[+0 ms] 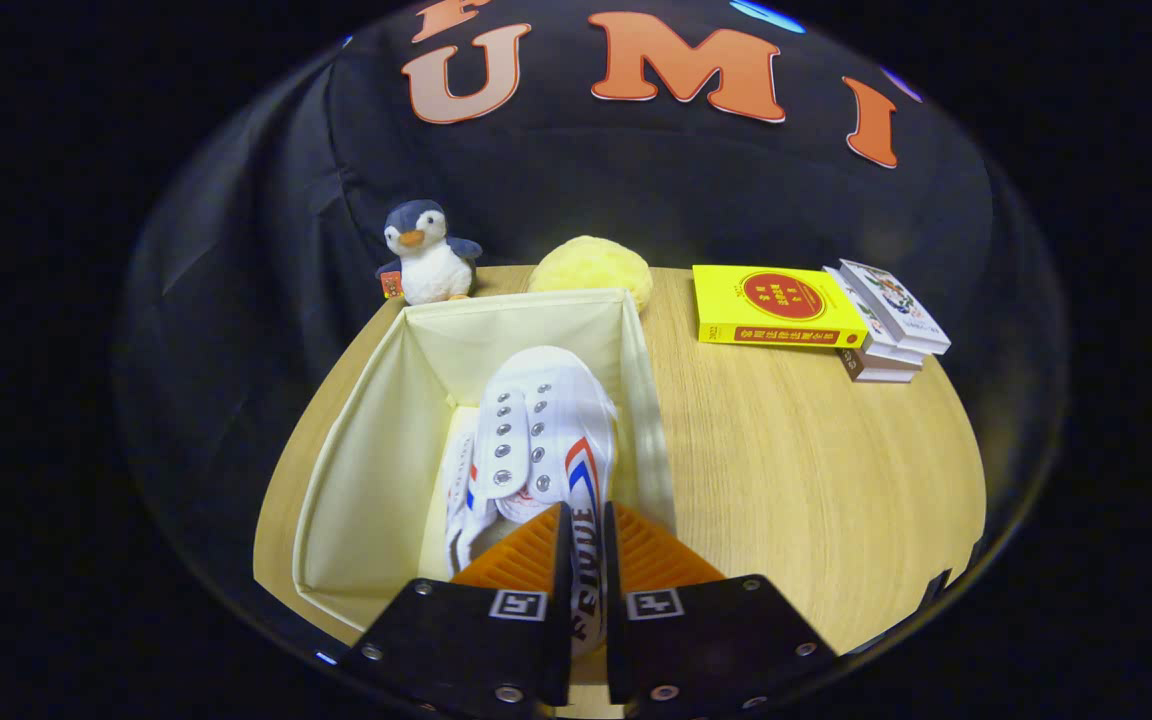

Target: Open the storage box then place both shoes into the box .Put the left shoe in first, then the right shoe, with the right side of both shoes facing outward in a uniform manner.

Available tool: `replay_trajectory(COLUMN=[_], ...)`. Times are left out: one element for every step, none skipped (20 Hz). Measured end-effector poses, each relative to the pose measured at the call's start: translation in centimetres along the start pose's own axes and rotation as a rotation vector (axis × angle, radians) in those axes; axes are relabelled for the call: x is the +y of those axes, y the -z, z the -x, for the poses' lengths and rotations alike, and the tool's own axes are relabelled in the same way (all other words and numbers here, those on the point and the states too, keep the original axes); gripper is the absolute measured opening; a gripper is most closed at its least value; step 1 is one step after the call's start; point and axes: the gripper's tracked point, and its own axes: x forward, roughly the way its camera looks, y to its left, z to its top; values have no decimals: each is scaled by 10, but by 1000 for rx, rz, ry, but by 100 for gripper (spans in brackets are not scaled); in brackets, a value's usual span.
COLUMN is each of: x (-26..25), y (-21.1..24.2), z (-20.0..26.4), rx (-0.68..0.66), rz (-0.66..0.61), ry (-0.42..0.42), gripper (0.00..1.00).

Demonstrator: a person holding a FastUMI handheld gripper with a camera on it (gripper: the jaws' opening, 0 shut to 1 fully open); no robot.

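Shoe (546,430) number two is pinched at the heel by the tool (588,540), both fingers clamped on the heel tab, and it's hanging toe-forward over the open box (356,440). Another shoe (461,490) already lies inside the box, just left of the held one, so I'd say we're on the right-shoe step. Next move looks like lowering it in beside its partner, same way round, then letting go. Penguin (426,252) and books (816,312) sit on the worktop (796,470) beyond the box.

Bright overhead light falls evenly on the wooden table (796,450), glaring softly toward 3 o'clock. The storage box (356,470) shades its interior. Fisheye bending curves the edges; focus stays sharp centrally.
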Motion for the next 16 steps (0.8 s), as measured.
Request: replay_trajectory(x=[-9,-11,-13,-15,-17,-19,-23,-29,-38,-46,-53,-61,-69,-80,-84,-96], y=[-9,-22,-31,-37,-43,-47,-51,-55,-59,-62,-66,-71,-77,-83,-94,-100], z=[4,4,9,13,18,22,26,30,35,39,45,51,57,63,72,80], rx=[-53,-95,-120,-132,-145,-154,-168,-181,-196,-212,-225,-239,-258,-280,-299,-319], rz=[-15,-14,-9,-9,-15,-28,-42,-52,-59,-67,-80,-89,-92,-89,-84,-83], ry=[18,22,27,29,24,19,14,16,23,26,27,24,26,33,40,47], gripper=[23,41,56,71,81,92,96,98,98,98,98,98,98,98,98,98])
